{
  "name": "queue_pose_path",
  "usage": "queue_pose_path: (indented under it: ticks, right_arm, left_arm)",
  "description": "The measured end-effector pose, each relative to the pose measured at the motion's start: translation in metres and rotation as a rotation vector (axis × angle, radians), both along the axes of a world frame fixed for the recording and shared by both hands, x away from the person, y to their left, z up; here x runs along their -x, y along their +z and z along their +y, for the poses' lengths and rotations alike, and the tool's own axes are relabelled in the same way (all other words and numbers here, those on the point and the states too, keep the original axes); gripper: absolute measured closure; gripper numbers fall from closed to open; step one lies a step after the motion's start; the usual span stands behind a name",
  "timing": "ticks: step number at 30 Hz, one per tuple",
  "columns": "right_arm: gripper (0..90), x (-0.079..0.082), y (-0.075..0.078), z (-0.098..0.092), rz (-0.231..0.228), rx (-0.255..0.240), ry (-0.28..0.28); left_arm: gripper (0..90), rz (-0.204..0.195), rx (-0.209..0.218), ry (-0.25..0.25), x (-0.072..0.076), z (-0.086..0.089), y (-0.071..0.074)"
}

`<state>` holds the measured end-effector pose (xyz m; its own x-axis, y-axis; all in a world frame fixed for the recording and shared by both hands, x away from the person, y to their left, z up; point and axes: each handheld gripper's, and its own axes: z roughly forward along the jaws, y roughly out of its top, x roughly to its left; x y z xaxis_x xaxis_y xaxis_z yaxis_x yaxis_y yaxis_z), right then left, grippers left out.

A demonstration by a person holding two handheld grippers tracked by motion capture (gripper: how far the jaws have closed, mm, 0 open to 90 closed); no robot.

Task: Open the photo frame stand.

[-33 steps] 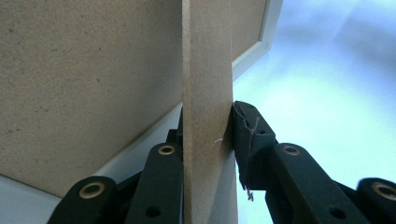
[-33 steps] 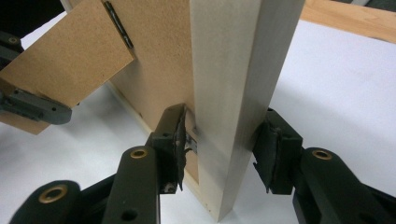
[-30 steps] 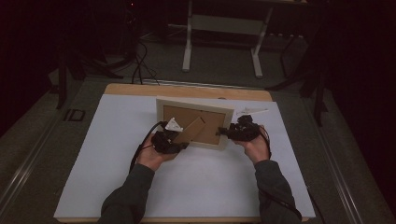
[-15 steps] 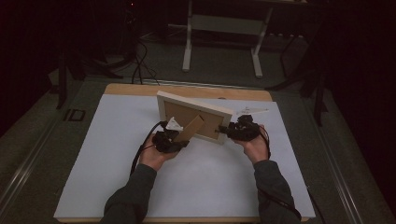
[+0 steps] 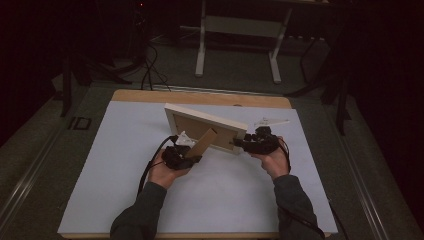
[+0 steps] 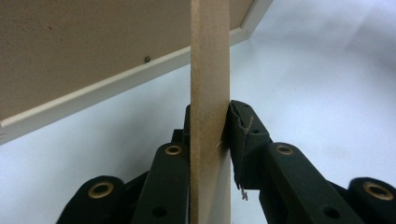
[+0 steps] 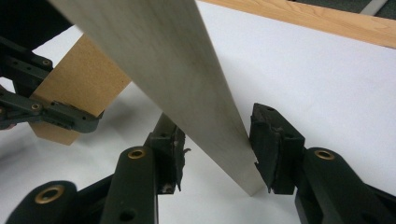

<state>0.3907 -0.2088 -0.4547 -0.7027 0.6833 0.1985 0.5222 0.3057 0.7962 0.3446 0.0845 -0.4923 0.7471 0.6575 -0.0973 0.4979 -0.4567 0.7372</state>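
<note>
A pale wooden picture frame [image 5: 205, 122] stands tilted on the white sheet [image 5: 225, 200], its brown back [image 6: 70, 46] toward me. Its hardboard stand leg [image 5: 204, 142] juts from the back. My left gripper [image 5: 192, 157] is shut on that leg [image 6: 210, 93]; its jaws have just been closing and both pads press the leg's faces. My right gripper [image 5: 240, 144] is at the frame's lower right corner. Its jaws have just been opening, and the frame's side bar [image 7: 177, 70] runs between them. The right pad [image 7: 271, 149] touches the bar; the left pad [image 7: 170, 149] stands slightly off it.
The white sheet covers a wooden table whose far edge [image 5: 200, 96] shows at the back. Beyond the table, on the dark floor, are a white stand with two legs [image 5: 240, 25] and loose cables [image 5: 147, 65]. Both forearms rest low over the near half of the sheet.
The frame has swung round: its left end has moved back and up, so it sits more skewed. The left gripper has shifted slightly with the stand leg; the right hand has stayed put.
</note>
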Motion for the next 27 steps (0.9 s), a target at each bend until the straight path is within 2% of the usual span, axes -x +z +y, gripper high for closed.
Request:
queue_pose_path:
  ticks: [10, 15, 23, 27]
  right_arm:
    - [52.7, 0.007, -0.004, 0.001, -0.009, -0.004, 0.020]
    - [52.4, 0.011, -0.004, 0.004, -0.025, 0.020, 0.026]
    - [51.5, 0.014, -0.005, 0.005, -0.031, 0.026, 0.035]
    - [51.3, 0.016, -0.005, 0.007, -0.038, 0.048, 0.042]
  left_arm:
    - [78.3, 0.006, -0.010, -0.009, 0.007, 0.000, -0.006]
    - [75.5, 0.015, 0.013, -0.016, 0.010, 0.003, -0.005]
    - [72.6, 0.012, 0.039, -0.028, 0.019, 0.008, -0.003]
    - [71.7, 0.017, 0.030, -0.034, 0.021, 0.007, -0.004]
